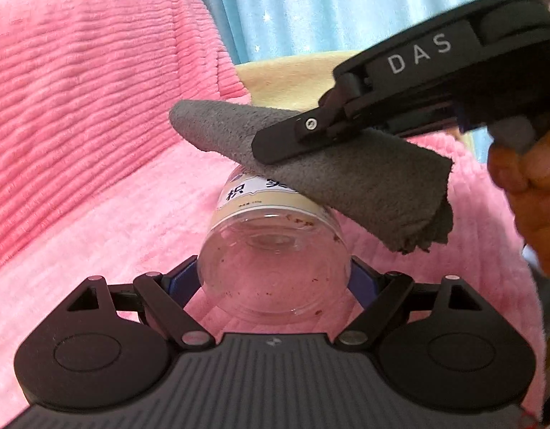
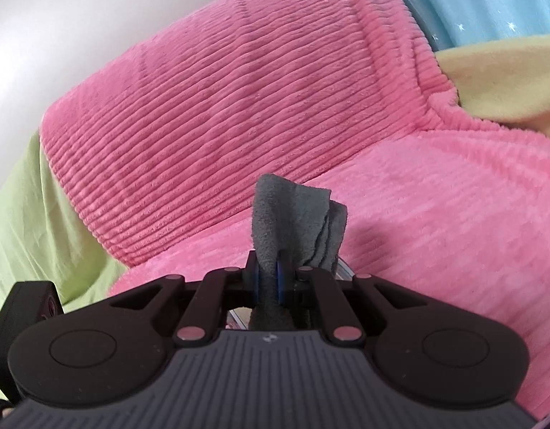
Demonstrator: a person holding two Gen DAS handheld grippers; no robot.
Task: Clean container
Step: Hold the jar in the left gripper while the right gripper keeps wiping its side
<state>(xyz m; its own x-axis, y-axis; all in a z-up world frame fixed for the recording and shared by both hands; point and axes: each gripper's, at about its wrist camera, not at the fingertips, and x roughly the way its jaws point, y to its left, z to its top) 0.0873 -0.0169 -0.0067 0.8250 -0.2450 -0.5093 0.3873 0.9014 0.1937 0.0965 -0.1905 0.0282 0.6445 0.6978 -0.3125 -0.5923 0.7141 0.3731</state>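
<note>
A clear plastic jar [image 1: 273,261] with a cream label lies level, its base toward the left wrist camera, with brown specks on its wall. My left gripper [image 1: 275,279] is shut on the jar, blue pads on both sides. A folded grey cloth [image 1: 332,175] rests across the jar's top. My right gripper [image 1: 293,143] comes in from the upper right, shut on that cloth. In the right wrist view the grey cloth [image 2: 293,218] sticks up between the closed blue pads of the right gripper [image 2: 269,282], and a sliver of the jar [image 2: 344,268] shows just below.
A pink ribbed blanket [image 1: 96,125] covers a cushion and the surface under the jar. A yellow fabric [image 2: 507,82] and a blue star-print curtain [image 1: 328,7] lie behind. A green sheet [image 2: 21,214] is at the left. A person's hand [image 1: 525,186] holds the right gripper.
</note>
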